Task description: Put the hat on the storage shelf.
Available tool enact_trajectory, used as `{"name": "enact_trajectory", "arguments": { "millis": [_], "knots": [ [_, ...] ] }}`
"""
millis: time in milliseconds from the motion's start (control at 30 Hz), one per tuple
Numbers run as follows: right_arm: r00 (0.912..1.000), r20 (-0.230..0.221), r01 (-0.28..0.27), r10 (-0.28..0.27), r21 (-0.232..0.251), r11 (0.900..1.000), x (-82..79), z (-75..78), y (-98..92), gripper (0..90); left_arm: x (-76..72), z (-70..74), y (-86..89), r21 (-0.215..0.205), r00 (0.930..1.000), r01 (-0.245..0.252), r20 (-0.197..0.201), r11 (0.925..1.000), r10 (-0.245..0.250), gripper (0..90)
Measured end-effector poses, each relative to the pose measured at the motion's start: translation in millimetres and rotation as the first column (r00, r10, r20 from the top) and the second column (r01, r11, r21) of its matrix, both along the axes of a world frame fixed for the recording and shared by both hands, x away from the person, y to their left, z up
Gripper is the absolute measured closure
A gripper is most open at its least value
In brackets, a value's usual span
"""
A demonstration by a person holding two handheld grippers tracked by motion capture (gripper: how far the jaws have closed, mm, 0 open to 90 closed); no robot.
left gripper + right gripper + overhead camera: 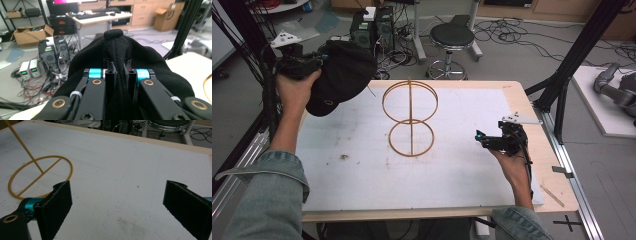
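My left hand-held gripper is up in the air off the surface's ten o'clock corner, jaws pinched tight on a fold of a black cap. In the left gripper view the left hand-held gripper has the cloth bunched in a ridge between the jaws, and the cap's top button sits just past the tips at twelve o'clock. The cap hangs clear of the surface, its crown bulging toward three o'clock from my left hand.

My right hand-held gripper sits low over the surface at about four o'clock from centre, pointed toward nine o'clock. In the right gripper view the right hand-held gripper has its jaws wide apart, nothing between them, bare white surface beneath. My right hand grips it from behind.

Between the two, near mid-surface, stands a wooden hat stand: a flat ring base on the surface, a thin upright post, a second ring on top. Its base ring lies at ten o'clock from my right jaws, apart from them. The cap is near the upper ring at its nine o'clock, not touching.

Beyond the far edge at twelve o'clock: a black round stool, computer towers and loose cables on the floor.
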State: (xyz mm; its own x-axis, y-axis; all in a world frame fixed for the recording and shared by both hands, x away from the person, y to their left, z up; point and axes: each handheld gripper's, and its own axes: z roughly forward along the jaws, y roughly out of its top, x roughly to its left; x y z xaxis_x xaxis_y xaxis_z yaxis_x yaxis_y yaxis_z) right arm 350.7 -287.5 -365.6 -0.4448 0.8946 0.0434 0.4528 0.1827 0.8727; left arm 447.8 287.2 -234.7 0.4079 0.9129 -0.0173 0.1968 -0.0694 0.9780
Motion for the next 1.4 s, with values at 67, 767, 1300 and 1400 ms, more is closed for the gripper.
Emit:
{"name": "enact_trajectory", "arguments": {
  "millis": [67,767,1300,1400],
  "knots": [
    [1.0,0.0,0.0,0.0,0.002,1.0,-0.2,0.4,-0.2,8.2,-3.9,5.7,2.1,-0.025,0.9998,0.013,0.018,0.9996,-0.012,83.8],
    [1.0,0.009,-0.004,0.004,0.01,1.0,-1.8,3.6,0.1,8.2,-17.1,31.6,-16.6,-0.2,0.9722,0.229,0.096,0.9527,-0.214,83.7],
    [0.9998,0.02,-0.006,0.006,0.019,1.0,-3.9,8.1,-0.9,8.2,-23.1,39.7,-59.2,-0.199,0.9217,0.388,0.1,0.9002,-0.375,83.7],
    [0.9997,0.022,-0.01,0.01,0.014,1.0,-3.9,7.9,-0.2,8.2,-23.6,38.6,-65.1,-0.195,0.915,0.403,0.091,0.8941,-0.393,83.7]
  ]
}}
